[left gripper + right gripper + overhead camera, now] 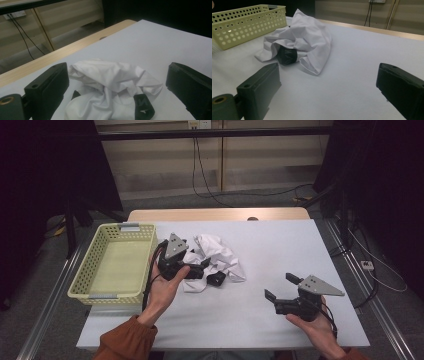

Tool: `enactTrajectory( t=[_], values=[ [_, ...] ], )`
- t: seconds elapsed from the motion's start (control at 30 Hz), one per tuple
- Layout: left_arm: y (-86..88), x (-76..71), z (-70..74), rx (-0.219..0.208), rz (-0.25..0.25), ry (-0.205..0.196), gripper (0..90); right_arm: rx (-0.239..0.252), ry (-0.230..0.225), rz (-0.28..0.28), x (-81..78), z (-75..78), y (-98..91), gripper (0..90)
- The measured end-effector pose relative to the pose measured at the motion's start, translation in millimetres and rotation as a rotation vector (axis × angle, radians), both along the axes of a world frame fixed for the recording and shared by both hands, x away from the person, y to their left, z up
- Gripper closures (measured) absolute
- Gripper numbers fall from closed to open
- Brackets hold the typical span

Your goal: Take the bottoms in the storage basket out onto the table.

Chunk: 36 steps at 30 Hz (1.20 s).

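Observation:
A crumpled white garment (220, 252) with black trim lies on the white table (275, 240), left of centre. My left gripper (202, 270) is at the garment's left edge, open, with its jaws on either side of the cloth. In the left gripper view the garment (100, 100) bunches between the wide-apart jaws, and a black cuff (143, 108) lies low between them. My right gripper (281, 286) hovers open near the front right, well away from the cloth. In the right gripper view the garment (309, 37) and its black cuff (287, 55) lie ahead and to the left.
A pale yellow perforated basket (95, 255) stands at the table's left edge, with nothing inside it; its wall (244, 20) is seen beyond the garment. A wooden strip (215, 214) runs along the table's far edge. Cables trail on the floor behind.

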<state>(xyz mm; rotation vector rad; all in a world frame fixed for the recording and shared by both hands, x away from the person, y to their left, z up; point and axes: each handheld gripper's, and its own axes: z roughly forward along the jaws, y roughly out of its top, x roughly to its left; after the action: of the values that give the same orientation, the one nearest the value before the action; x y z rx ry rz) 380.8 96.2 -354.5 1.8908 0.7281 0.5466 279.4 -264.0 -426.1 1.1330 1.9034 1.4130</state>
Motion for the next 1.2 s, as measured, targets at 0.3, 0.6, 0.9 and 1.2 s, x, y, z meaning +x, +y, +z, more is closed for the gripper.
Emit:
enactTrajectory(
  t=[0.3, 0.6, 0.9, 1.2],
  values=[
    [11.8, -6.0, 4.0, 0.012, -0.01, -0.036, 4.3, 0.002, 0.002, -0.002, 0.4, -0.2, 0.5, 5.1],
    [25.1, -11.3, 9.6, 0.0, 0.022, -0.025, 4.4, 0.002, 0.002, -0.002, 0.7, -0.1, 0.6, 5.1],
    [37.7, -18.7, 11.8, -0.002, 0.033, -0.026, 4.4, 0.002, 0.002, -0.002, 0.7, -0.1, 1.0, 5.1],
    [51.2, -20.7, 8.0, 0.003, 0.057, -0.019, 4.9, 0.002, 0.003, -0.005, 0.7, -0.1, 0.5, 5.1]
  ],
)
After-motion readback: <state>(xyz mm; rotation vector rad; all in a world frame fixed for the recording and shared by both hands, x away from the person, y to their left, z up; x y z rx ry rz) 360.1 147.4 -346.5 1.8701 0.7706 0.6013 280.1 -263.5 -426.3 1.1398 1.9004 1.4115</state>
